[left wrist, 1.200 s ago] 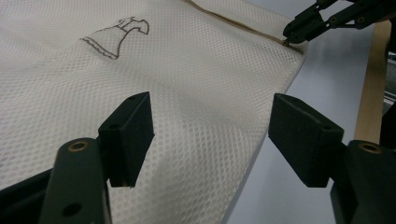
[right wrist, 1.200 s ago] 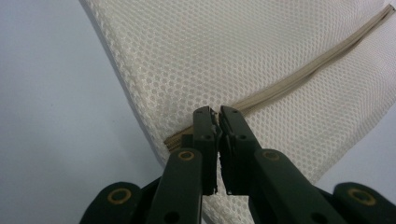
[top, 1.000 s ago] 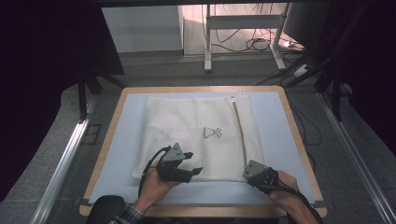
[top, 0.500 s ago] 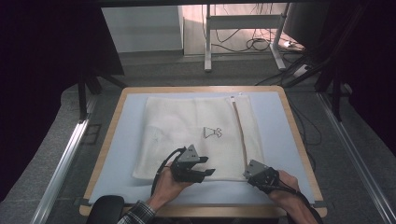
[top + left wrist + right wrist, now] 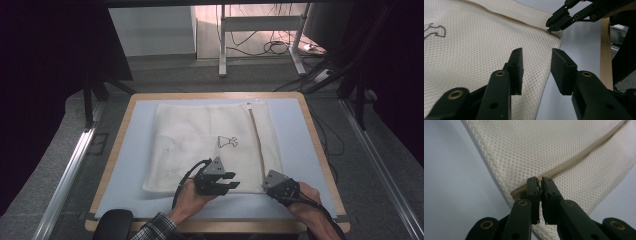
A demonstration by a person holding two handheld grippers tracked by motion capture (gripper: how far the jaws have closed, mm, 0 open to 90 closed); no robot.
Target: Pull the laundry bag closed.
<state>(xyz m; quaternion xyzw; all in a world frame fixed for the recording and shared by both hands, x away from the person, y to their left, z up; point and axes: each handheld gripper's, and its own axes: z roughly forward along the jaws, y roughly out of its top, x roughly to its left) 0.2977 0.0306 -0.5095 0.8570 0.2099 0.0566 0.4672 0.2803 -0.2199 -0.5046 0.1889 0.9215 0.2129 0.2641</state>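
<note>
While the right gripper (image 5: 540, 182) was pinched tight on the zipper pull (image 5: 539, 180) at the near right corner of the mesh laundry bag (image 5: 200, 145), the left gripper (image 5: 536, 67) sat a bit to its left over the bag's near edge, jaws partway apart and just been closing, with nothing actually squeezed between them, only mesh underneath. From the left gripper view you could see the right gripper's closed tips (image 5: 552, 23) down on the end of the tan zipper (image 5: 506, 18), close by. Zipper ran along the bag's right side, from that near corner up to the far edge. Bag was lying flat, cream coloured, with a small dark printed figure (image 5: 227, 142) about mid-bag. All of it sat on a pale blue mat (image 5: 135, 165) on a wood-rimmed table (image 5: 112, 165). Both hands came in from the near edge, a plaid sleeve (image 5: 155, 227) on the left arm.
</note>
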